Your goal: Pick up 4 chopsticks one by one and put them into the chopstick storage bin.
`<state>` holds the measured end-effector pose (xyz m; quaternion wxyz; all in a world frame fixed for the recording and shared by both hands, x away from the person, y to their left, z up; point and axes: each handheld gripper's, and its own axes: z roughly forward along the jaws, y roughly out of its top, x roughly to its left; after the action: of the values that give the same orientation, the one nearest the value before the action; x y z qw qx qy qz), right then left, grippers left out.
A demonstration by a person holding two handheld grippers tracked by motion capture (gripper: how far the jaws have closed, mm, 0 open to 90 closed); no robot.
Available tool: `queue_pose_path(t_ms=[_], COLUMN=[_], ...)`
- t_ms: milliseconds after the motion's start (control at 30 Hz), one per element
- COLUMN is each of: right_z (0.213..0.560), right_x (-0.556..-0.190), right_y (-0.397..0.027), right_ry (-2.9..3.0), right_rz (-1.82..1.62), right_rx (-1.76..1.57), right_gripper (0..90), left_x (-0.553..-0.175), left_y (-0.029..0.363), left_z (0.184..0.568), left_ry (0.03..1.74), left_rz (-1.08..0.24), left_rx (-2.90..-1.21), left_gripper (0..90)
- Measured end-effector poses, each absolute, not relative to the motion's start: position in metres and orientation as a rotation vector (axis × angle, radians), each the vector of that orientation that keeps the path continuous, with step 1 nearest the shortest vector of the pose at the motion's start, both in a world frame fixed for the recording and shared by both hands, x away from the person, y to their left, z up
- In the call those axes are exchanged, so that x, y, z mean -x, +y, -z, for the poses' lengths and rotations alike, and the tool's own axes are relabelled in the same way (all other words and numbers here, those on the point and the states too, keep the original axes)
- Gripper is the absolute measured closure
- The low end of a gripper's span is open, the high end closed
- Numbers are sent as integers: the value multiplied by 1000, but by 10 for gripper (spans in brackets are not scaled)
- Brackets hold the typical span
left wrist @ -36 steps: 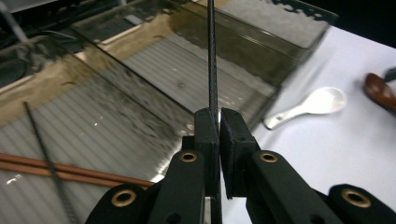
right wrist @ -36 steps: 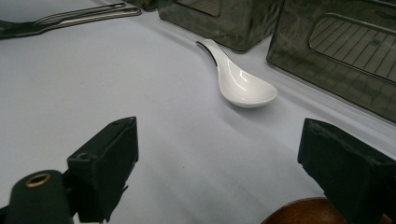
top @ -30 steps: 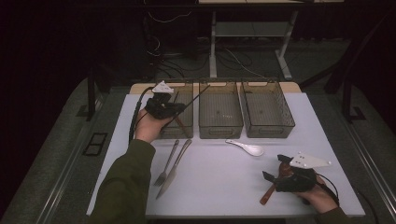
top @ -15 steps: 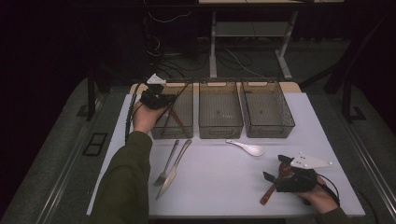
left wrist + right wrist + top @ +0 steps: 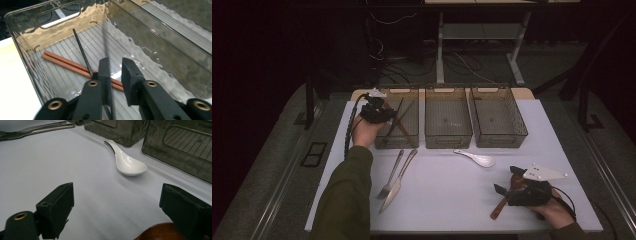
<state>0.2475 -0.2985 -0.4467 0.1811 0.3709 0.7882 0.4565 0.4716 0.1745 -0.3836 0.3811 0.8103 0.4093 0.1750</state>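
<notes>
My left gripper (image 5: 382, 112) hovers over the left bin (image 5: 396, 145). In the left gripper view its jaws (image 5: 116, 63) point down into that bin and have just been opening. A narrow gap shows between them. A thin black chopstick (image 5: 81, 50) slants from beside the left jaw toward the bin floor, and a second dark stick runs along that jaw's inner face, with no pad pressing on it. Two brown chopsticks (image 5: 65, 63) lie on the ribbed floor below. My right gripper (image 5: 506, 180) rests at the near right, wide open (image 5: 117, 195) over a brown wooden spoon (image 5: 498, 207).
Two more smoky bins (image 5: 448, 120) (image 5: 497, 119) stand to the right of the left one. A white ceramic spoon (image 5: 477, 158) lies in front of them. A fork (image 5: 390, 176) and a knife (image 5: 399, 181) lie side by side near the left forearm.
The left gripper has shifted a little left and sunk toward the left bin, and its jaws have parted. The right hand has stayed put.
</notes>
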Motion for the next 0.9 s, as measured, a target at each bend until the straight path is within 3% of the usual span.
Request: queue_pose_path(t_ms=[400, 900], right_z=[447, 447], right_x=[-248, -247], right_y=[-299, -298], right_ry=[2225, 2223], right_rz=[-1285, -1287], right_rx=[-1049, -1041], right_gripper=[119, 119], left_x=[-460, -406], left_y=[170, 158], left_z=[374, 364], left_ry=[1026, 880], left_rz=[-422, -345], left_rx=[-2024, -2019], left_gripper=[583, 443])
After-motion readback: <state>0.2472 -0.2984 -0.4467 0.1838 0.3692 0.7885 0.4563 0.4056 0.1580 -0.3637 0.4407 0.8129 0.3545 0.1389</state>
